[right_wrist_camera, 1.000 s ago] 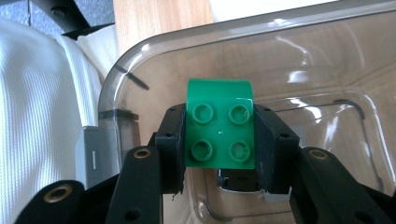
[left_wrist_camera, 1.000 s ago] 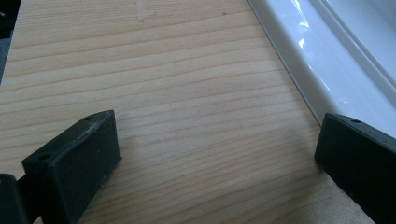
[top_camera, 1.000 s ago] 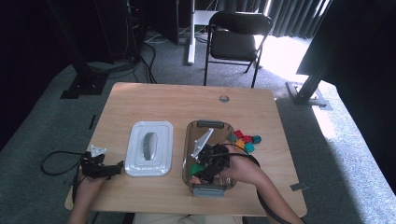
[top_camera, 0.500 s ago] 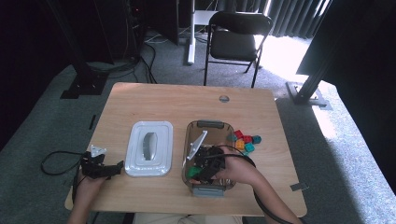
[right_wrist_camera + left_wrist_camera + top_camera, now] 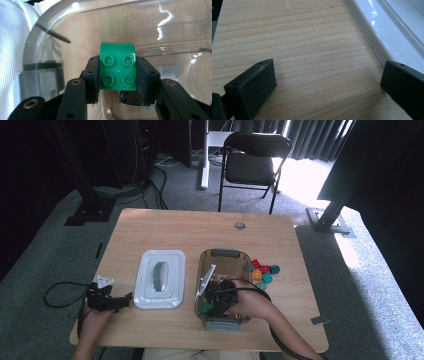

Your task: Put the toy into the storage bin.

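Note:
My right gripper is shut on a green four-stud brick, its two black jaws pressing on either side. In the high view that gripper reaches down into the clear plastic bin, with the green brick low inside near the bin's front left corner. My left gripper rests at the table's front left, just left of the white lid. Its jaws stand wide open over bare wood in the left gripper view, the white lid's rim beside the right jaw.
Several loose bricks in red, orange and teal lie on the table right of the bin. A small round grommet sits near the table's far edge. A folding chair stands beyond the table.
My right gripper has sunk lower into the bin with the green brick, shifting slightly left and toward the front. The left gripper has stayed put.

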The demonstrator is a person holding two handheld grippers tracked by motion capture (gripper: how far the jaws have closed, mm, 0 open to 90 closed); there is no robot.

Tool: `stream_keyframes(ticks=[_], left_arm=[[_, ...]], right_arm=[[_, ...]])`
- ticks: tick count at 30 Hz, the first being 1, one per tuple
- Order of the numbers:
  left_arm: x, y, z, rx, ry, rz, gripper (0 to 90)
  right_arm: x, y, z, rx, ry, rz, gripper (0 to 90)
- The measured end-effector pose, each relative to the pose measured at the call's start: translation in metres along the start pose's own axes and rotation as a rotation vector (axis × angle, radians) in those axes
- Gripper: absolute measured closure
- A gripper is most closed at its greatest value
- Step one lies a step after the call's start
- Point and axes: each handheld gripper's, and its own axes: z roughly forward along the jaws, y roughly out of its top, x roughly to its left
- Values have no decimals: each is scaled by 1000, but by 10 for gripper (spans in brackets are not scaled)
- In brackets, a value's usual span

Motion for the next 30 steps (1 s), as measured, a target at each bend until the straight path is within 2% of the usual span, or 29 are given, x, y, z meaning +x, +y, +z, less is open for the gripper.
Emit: stream_keyframes(ticks=[7, 14, 19, 25, 30], left_arm=[[0, 0, 0, 0, 0, 0, 5], [0, 0, 0, 0, -1, 0, 5], [0, 0, 0, 1, -1, -1, 5], [0, 0, 0, 1, -1, 0, 5], [0, 0, 0, 2, -1, 0, 5]], right_arm=[[-1, 2, 1, 20, 9, 6, 576], [-3, 3, 1, 13, -5, 28, 508], [-4, 1, -6, -15, -19, 50, 480], [-9, -9, -19, -58, -33, 104, 455], [-14, -23, -34, -122, -49, 159, 391]])
